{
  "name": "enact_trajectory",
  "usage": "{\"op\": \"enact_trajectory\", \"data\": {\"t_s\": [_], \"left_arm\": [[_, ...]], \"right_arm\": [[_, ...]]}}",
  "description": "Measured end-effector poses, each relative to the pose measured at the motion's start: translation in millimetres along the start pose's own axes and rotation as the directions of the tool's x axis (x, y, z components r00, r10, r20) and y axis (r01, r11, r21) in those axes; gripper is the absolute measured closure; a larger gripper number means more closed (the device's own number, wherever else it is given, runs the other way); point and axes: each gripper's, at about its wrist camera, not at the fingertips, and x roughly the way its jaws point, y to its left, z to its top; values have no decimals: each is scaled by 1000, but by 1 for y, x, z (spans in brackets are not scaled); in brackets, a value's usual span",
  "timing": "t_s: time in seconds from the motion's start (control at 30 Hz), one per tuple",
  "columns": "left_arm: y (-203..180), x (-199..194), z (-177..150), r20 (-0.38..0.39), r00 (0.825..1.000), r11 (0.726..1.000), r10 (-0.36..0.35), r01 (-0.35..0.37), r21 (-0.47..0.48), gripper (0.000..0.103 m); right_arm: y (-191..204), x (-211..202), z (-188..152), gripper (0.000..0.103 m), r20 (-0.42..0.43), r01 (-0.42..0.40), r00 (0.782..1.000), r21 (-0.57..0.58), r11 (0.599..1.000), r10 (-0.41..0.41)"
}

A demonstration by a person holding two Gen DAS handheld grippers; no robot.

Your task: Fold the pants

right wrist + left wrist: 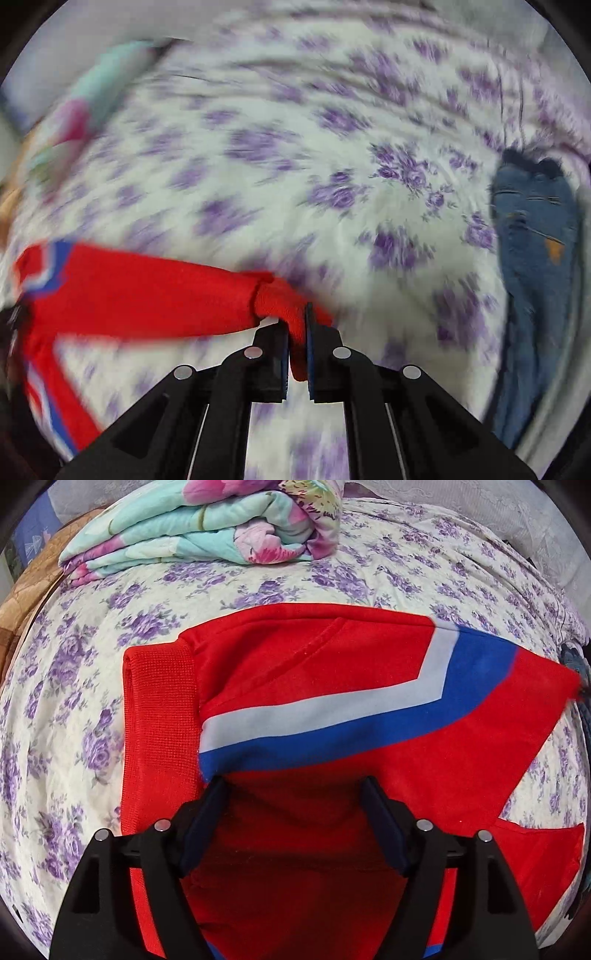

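Red pants [332, 686] with a white and blue stripe lie on the flowered bed sheet [74, 709], ribbed waistband at the left. My left gripper [293, 786] is open, its fingers spread just above the red cloth near the waistband, holding nothing. In the right wrist view, my right gripper [297, 325] is shut on the pants [147, 291], pinching a bunched red end and holding it lifted above the sheet [258, 155]. The leg stretches away to the left. That view is blurred by motion.
A folded floral blanket [207, 528] lies at the far side of the bed. Blue jeans [535, 258] lie at the right on the sheet. A brown cover [33, 590] shows at the bed's far left edge.
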Motion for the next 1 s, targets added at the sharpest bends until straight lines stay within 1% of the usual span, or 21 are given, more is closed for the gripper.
{"op": "enact_trajectory", "data": {"t_s": [0.07,0.1,0.13,0.17,0.2,0.23,0.27,0.33,0.4,0.43,0.5,0.53,0.6,0.63,0.67,0.7,0.73,0.77,0.83,0.9,1.0], "left_arm": [[-1,1,0,4,1000,1000,3,-3,9,28],[-1,1,0,6,1000,1000,3,-3,12,28],[-1,1,0,8,1000,1000,2,-2,14,28],[-1,2,0,10,1000,1000,2,-2,19,27],[-2,2,0,11,1000,1000,2,-2,21,26],[-2,3,0,12,1000,1000,1,-1,25,25],[-3,3,-1,13,1000,1000,2,-3,28,24],[-5,3,-2,20,1000,999,13,-13,37,24],[-6,3,-3,25,1000,999,16,-17,42,24],[-7,3,-3,27,1000,999,14,-15,40,24],[-6,3,-3,28,1000,999,10,-12,40,24],[-7,4,-3,29,1000,999,10,-11,41,23],[-7,4,-4,31,999,999,12,-14,46,22],[-8,4,-4,32,999,999,14,-15,47,22],[-8,4,-4,33,999,999,15,-16,47,22],[-8,5,-4,33,999,999,14,-15,45,22],[-7,5,-4,33,999,999,12,-14,43,22],[-7,5,-4,33,999,999,12,-14,40,22],[-7,4,-4,34,999,999,16,-17,37,22],[-6,2,-5,37,999,999,17,-18,36,24],[-4,-2,-7,39,999,999,6,-7,31,25]], "right_arm": [[6,29,23,86,10,56,998,6,998,-56],[10,35,30,85,28,77,997,5,997,-77],[13,36,35,80,52,100,994,0,995,-100],[16,34,40,66,73,136,988,-6,991,-135],[15,32,42,58,83,178,981,0,984,-178],[13,27,42,50,94,231,968,15,973,-231],[8,17,39,51,102,276,955,47,960,-279],[4,-1,28,52,99,254,960,77,964,-261],[0,-13,6,50,52,212,974,142,967,-221],[-5,-12,-5,50,9,161,986,204,966,-167],[-12,-6,-19,50,-21,65,998,280,958,-62],[-13,-2,-24,51,-16,35,999,298,954,-32],[-13,7,-27,51,22,-28,1000,328,944,22],[-14,12,-25,48,45,-68,997,340,938,56],[-14,17,-24,50,78,-111,993,360,926,89],[-16,21,-23,53,110,-136,989,378,916,102],[-15,22,-22,77,139,-159,984,386,909,113],[-12,20,-23,90,159,-171,980,381,908,118],[-9,9,-27,91,175,-153,980,387,909,91],[-10,-17,-39,92,184,-125,981,397,909,55],[-22,-51,-70,92,155,-102,987,430,897,38]]}}
